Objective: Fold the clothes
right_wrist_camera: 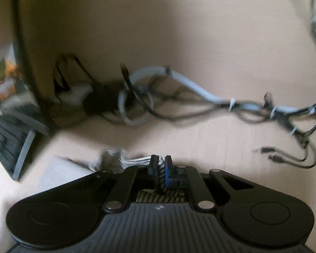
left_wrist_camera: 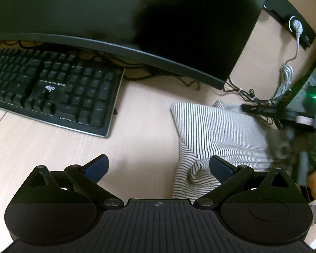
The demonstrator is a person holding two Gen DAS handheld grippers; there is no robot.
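A: Largest first: dark monitor [left_wrist_camera: 115, 16] along the back edge of the desk [left_wrist_camera: 42, 147], then black keyboard [left_wrist_camera: 48, 92] just in front of it, toward the left side.

B: And the striped garment [left_wrist_camera: 217, 135]?

A: Lying on the desk toward the right side, partly folded, near the cable bundle [right_wrist_camera: 179, 101] at the back edge. Bunched at the near end, not flat.

B: Left gripper [left_wrist_camera: 158, 168]?

A: Spread wide, holding nothing. One blue pad [left_wrist_camera: 220, 167] just over the near fold of the cloth, the other over bare desk.

B: Right gripper [right_wrist_camera: 161, 168]?

A: Closed tight on a striped edge of the garment, cloth pinched between the blue pads. Much blur in that view, so hard to say which edge.

B: How to do this step well, then?

A: Probably: keep the right pinch firm and low, carry the edge across in one smooth sweep. Bring the left down to take the loose near edge. Stay clear of the cables, easy to snag.
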